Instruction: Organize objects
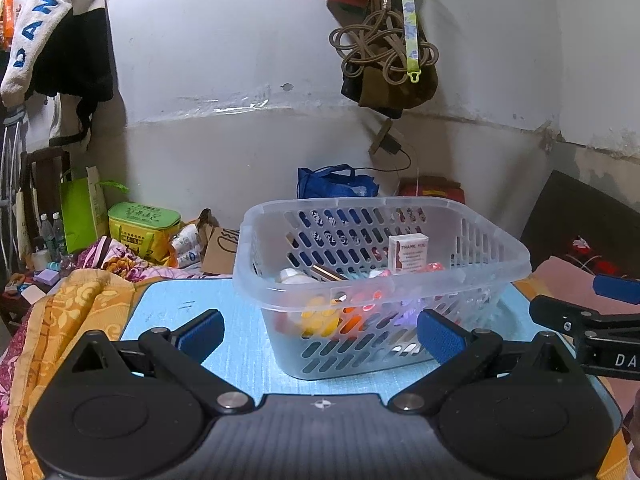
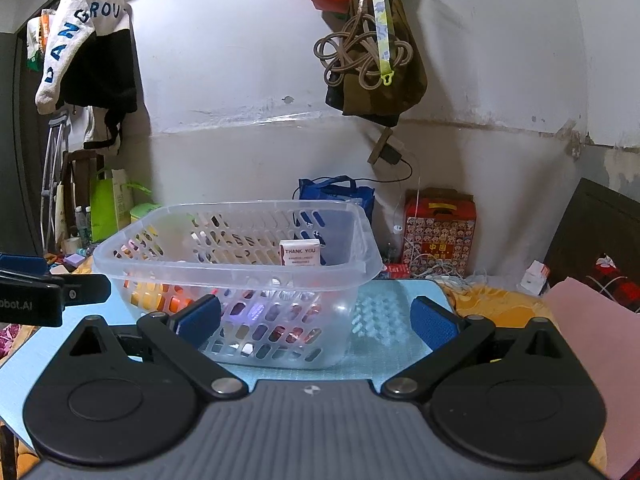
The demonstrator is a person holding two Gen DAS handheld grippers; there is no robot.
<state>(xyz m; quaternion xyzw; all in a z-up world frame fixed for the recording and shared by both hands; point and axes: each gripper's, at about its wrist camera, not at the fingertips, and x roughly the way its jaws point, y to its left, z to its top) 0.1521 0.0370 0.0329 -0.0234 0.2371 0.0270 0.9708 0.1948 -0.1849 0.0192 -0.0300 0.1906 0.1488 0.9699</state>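
A clear plastic basket (image 1: 496, 268) with slotted walls stands on a light blue mat (image 1: 248, 344). It holds several small items: a white "THANK YOU" box (image 1: 409, 254), orange and yellow pieces (image 1: 320, 318) and a white bottle (image 1: 294, 276). The basket (image 2: 360, 268) and the box (image 2: 301, 253) also show in the right wrist view. My left gripper (image 1: 320, 332) is open and empty, just in front of the basket. My right gripper (image 2: 316, 320) is open and empty, in front of the basket's right corner. The right gripper also shows at the right edge of the left wrist view (image 1: 592, 320).
The mat lies on a bed with an orange patterned cover (image 1: 76, 312) and a pink cloth (image 2: 592, 344). Behind are a blue bag (image 1: 336, 182), a red box (image 2: 439, 232), a green tin (image 1: 142, 226), bottles and wall-hung bags (image 1: 384, 60).
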